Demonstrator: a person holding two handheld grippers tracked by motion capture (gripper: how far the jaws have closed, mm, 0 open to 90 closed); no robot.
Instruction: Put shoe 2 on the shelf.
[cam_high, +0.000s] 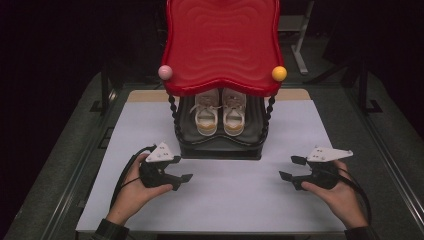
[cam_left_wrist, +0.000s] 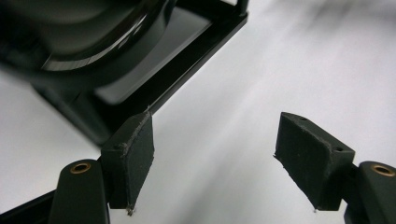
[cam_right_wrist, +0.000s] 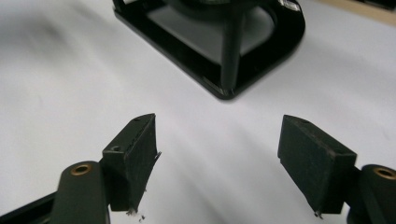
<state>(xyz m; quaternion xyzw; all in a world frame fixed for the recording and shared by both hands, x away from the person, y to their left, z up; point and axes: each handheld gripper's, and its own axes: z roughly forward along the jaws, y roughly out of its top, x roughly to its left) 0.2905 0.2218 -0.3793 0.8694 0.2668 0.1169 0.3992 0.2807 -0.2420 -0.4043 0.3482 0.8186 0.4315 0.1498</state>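
A two-tier stand has a red wavy top shelf (cam_high: 222, 45) and a black lower tray (cam_high: 220, 142). A pair of beige and white shoes (cam_high: 220, 112) sits on that tray, toes toward me. My left gripper (cam_high: 182, 168) rests low over the white sheet, just left of the stand's front corner, open with nothing between its pads. In the left gripper view its jaws (cam_left_wrist: 215, 135) stand wide apart beside the black base (cam_left_wrist: 140, 70). My right gripper (cam_high: 289, 168) is right of the stand, also open and empty. The right gripper view has its jaws (cam_right_wrist: 217, 126) facing the base corner (cam_right_wrist: 261, 60).
A pink ball (cam_high: 165, 72) and a yellow ball (cam_high: 279, 73) cap the red shelf's front corners. The white sheet (cam_high: 220, 200) covers the table between and in front of both hands. Dark metal table rails (cam_high: 395, 165) run along both sides.
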